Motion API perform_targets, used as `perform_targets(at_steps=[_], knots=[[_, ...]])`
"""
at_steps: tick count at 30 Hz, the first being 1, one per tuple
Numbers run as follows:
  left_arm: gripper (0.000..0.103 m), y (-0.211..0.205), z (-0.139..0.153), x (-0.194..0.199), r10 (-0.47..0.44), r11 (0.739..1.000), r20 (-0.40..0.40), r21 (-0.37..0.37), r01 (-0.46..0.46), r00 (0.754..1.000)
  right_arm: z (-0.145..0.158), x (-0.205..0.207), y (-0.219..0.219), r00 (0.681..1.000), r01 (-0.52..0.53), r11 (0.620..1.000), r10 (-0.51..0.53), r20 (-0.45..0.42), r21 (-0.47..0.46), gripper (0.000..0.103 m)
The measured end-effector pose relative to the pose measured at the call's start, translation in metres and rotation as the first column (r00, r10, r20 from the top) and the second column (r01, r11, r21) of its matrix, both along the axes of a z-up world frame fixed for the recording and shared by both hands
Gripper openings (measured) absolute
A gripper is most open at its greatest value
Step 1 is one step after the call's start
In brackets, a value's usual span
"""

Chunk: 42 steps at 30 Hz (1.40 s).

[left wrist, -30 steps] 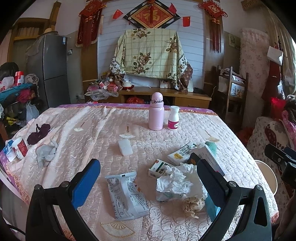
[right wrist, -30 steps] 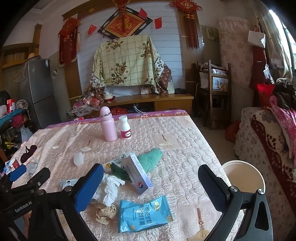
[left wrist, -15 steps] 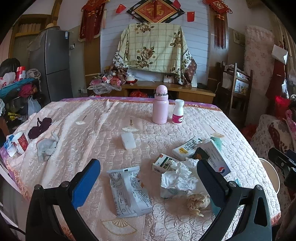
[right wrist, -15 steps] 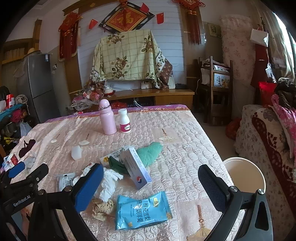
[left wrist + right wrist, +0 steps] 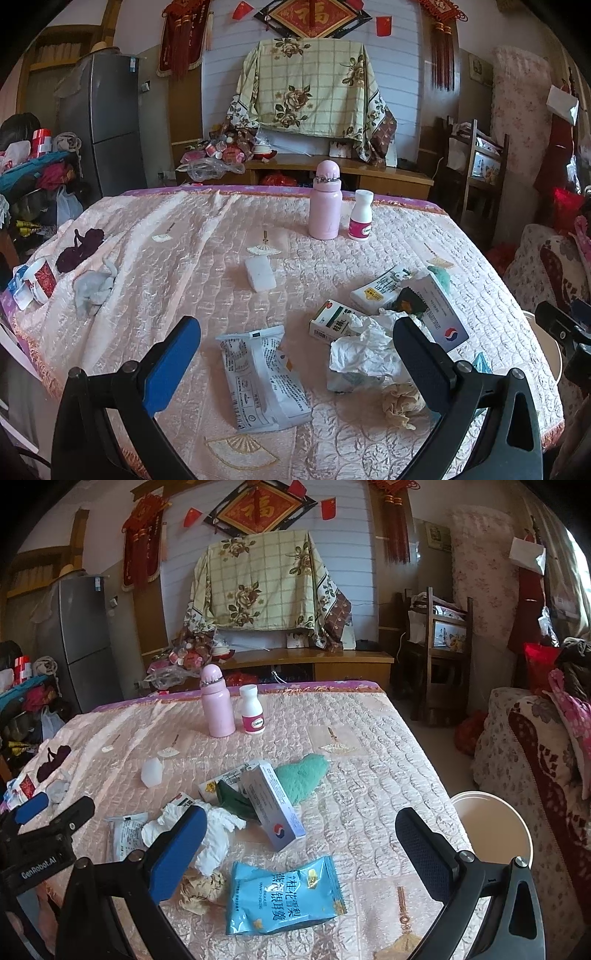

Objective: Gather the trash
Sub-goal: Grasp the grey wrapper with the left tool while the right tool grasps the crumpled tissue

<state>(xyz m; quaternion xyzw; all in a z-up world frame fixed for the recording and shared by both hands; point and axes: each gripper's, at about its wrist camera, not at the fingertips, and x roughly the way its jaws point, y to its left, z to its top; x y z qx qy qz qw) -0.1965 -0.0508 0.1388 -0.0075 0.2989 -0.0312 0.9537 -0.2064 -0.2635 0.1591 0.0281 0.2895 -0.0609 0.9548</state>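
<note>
1. Left gripper [image 5: 295,354] gapes wide, empty, above the white wrapper [image 5: 264,376].
2. Right gripper [image 5: 299,843] likewise wide, empty, over the blue packet [image 5: 284,897].
3. Tissue [image 5: 364,350], boxes and wrappers all lie on the table [image 5: 388,760]; bin [image 5: 493,827] beside it looks empty, so collecting has barely begun.

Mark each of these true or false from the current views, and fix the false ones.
1. Both grippers, left gripper and right gripper, are open and empty. True.
2. The pink bottle lies on its side. False: it stands upright beside the small white bottle.
3. The blue snack packet lies flat on the table cover. True.
4. The white bucket sits on the table. False: it is off the table's right edge.
</note>
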Motion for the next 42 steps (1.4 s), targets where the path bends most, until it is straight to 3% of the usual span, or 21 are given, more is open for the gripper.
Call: perform_targets(at_steps=[7, 14, 19, 22, 27, 30, 39, 41, 42], knots=[[0.103, 0.018, -0.005, 0.003, -0.049, 0.999, -0.054, 0.003, 0.050, 0.997, -0.012, 0.001, -0.012, 0.999, -0.017, 1.000, 0.016, -0.047, -0.019, 0.103], [0.103, 0.036, -0.024, 0.008, -0.113, 0.993, -0.138, 0.024, 0.118, 0.984, -0.045, -0.002, -0.035, 0.985, -0.056, 0.998, 0.053, -0.164, -0.015, 0.103], [0.103, 0.046, -0.036, 0.011, -0.130, 0.991, -0.181, 0.007, 0.133, 0.975, -0.076, 0.003, -0.044, 0.961, -0.095, 0.994, 0.104, -0.257, 0.048, 0.103], [0.103, 0.057, -0.051, 0.019, -0.123, 0.992, -0.243, -0.007, 0.125, 0.962, -0.083, 0.004, -0.043, 0.954, -0.114, 0.990, 0.133, -0.268, 0.087, 0.103], [0.103, 0.072, -0.071, 0.032, -0.065, 0.998, -0.292, -0.004, 0.067, 0.954, -0.088, 0.015, -0.033, 0.949, -0.132, 0.986, 0.155, -0.274, 0.100, 0.103], [0.103, 0.072, -0.080, 0.043, -0.054, 0.999, -0.311, -0.022, 0.049, 0.949, -0.084, 0.026, -0.026, 0.943, -0.161, 0.975, 0.198, -0.268, 0.155, 0.103], [0.103, 0.071, -0.108, 0.081, -0.022, 0.997, -0.365, -0.078, -0.007, 0.931, -0.071, 0.081, 0.040, 0.908, -0.296, 0.923, 0.351, -0.227, 0.244, 0.103], [0.103, 0.072, -0.112, 0.087, -0.024, 0.994, -0.378, -0.106, -0.017, 0.925, -0.078, 0.097, 0.054, 0.897, -0.307, 0.918, 0.367, -0.246, 0.251, 0.100], [0.103, 0.072, -0.114, 0.089, -0.033, 0.993, -0.380, -0.121, -0.014, 0.924, -0.084, 0.104, 0.060, 0.889, -0.311, 0.914, 0.376, -0.260, 0.259, 0.087]])
